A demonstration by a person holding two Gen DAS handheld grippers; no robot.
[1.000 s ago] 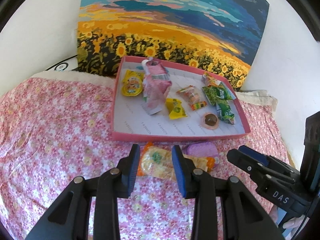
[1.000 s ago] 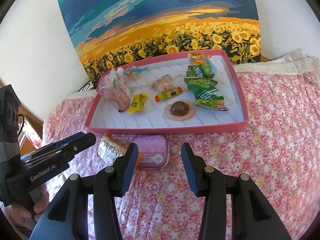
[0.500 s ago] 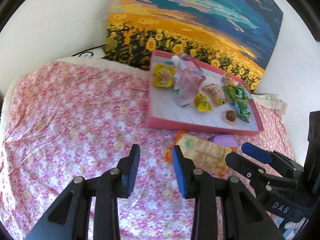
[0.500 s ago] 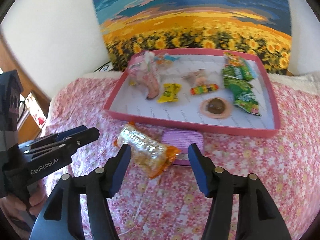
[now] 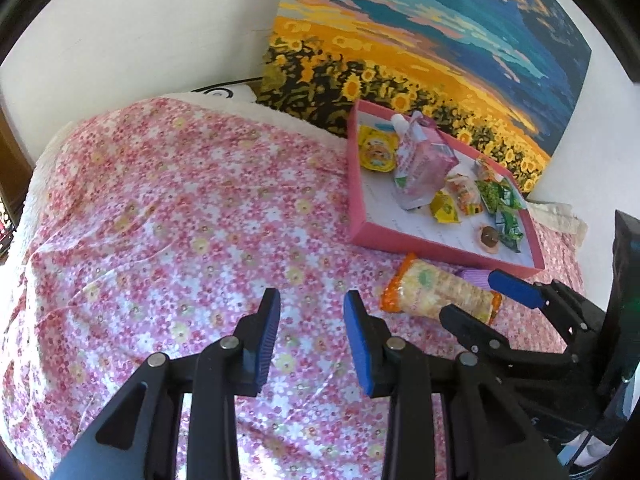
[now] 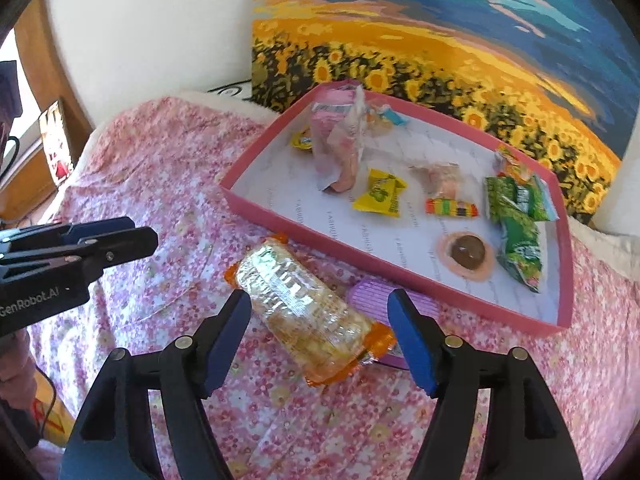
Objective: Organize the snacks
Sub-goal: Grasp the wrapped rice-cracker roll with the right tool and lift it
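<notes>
A pink tray (image 6: 304, 232) (image 5: 354, 184) on the flowered cloth holds a pink pouch (image 6: 340, 148), a yellow candy (image 6: 380, 194), green packets (image 6: 516, 208), a round chocolate (image 6: 466, 254) and other sweets. In front of it lie an orange-ended cracker packet (image 6: 304, 312) (image 5: 432, 288) and a purple tin (image 6: 372, 296) (image 5: 474, 274). My right gripper (image 6: 320, 332) (image 5: 486, 300) hangs over the packet. Its jaws are opening, the packet lies between them, and the pads do not touch it. My left gripper (image 5: 312, 336) (image 6: 132, 236) stands narrowly open over bare cloth left of the packet.
A sunflower painting (image 5: 420, 40) leans on the white wall behind the tray. The pink flowered cloth (image 5: 180, 220) covers the whole surface and rounds off at the left. Wooden furniture (image 6: 36, 152) stands beyond the left edge.
The right gripper's jaws have widened and it has shifted from the purple tin to over the cracker packet. The left gripper has moved left, off the packet and onto bare cloth.
</notes>
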